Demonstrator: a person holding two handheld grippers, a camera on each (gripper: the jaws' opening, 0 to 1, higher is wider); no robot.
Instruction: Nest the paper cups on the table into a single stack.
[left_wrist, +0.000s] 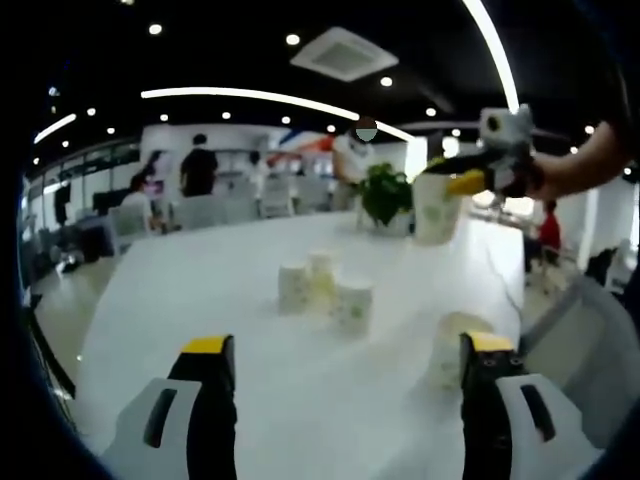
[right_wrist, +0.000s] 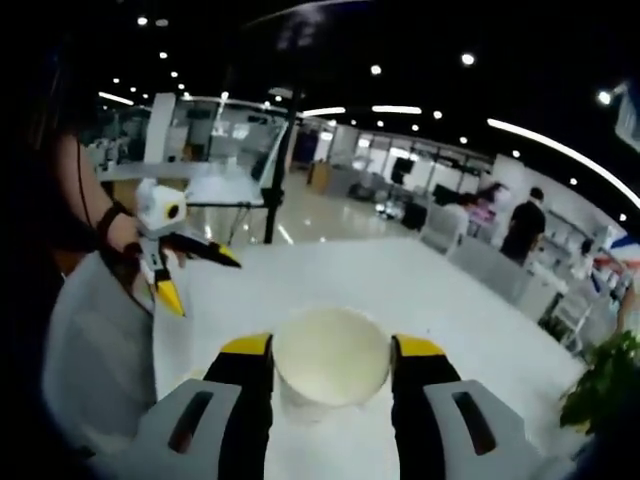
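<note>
The right gripper (right_wrist: 330, 350) is grasping a paper cup (right_wrist: 330, 362) between its 2 yellow-tipped jaws, the cup's open mouth facing the camera in the right gripper view; seen from the left gripper view, that same right gripper (left_wrist: 470, 183) is hanging above the far right part of the table (left_wrist: 200, 290), carrying the cup (left_wrist: 437, 207) in the air near a potted plant (left_wrist: 385, 193). The left gripper (left_wrist: 345, 350) is sitting low over the near edge of the table with its jaws spread wide and nothing between them; in the right gripper view it (right_wrist: 190, 268) is coming in from the left with its jaws parted too. 3 more paper cups (left_wrist: 322, 288) are standing close together near the middle of the table, and another pale cup (left_wrist: 452, 345), blurred, is sitting just beside the left gripper's right jaw. People are moving about in the office behind the far edge. The step in hand looks like carrying a picked cup toward the others; the next move probably calls for lining the held cup over 1 standing cup and lowering it straight in, squarely enough not to tip the neighbours.
</note>
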